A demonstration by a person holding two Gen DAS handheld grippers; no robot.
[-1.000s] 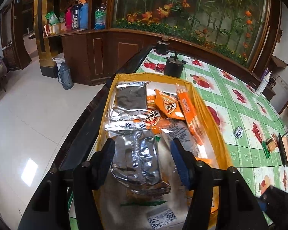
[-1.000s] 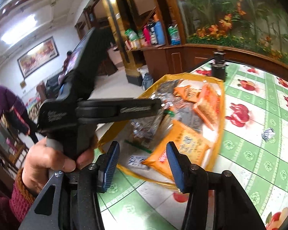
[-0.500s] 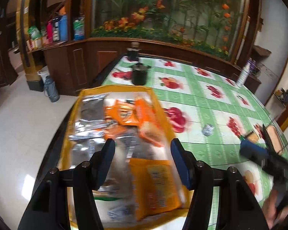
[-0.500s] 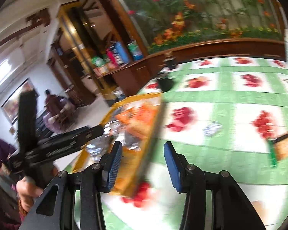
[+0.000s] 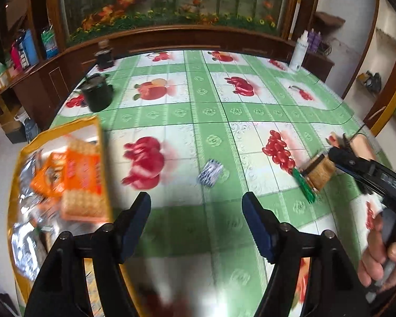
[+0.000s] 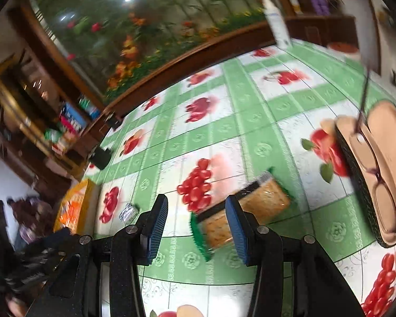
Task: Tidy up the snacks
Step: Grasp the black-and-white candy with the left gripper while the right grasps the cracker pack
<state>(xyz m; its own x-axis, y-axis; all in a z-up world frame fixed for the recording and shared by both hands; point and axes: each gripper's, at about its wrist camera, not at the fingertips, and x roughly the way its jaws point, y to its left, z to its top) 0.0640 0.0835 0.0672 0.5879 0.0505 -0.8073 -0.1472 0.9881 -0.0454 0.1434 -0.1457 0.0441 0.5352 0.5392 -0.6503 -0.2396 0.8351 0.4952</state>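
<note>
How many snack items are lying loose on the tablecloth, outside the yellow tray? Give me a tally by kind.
Cracker packs with green ends: 1, the cracker pack, lying ahead of the right gripper.
Small blue-and-white wrapped pieces: 1, the small packet, ahead of the left gripper.
Total loose: 2.
The yellow tray holds orange and silver packs, too blurred to count.

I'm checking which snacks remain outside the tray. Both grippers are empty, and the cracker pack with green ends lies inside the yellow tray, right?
Not quite. The cracker pack lies out on the green tablecloth, far from the yellow tray, as the left wrist view shows. The left gripper and right gripper are indeed empty.
</note>
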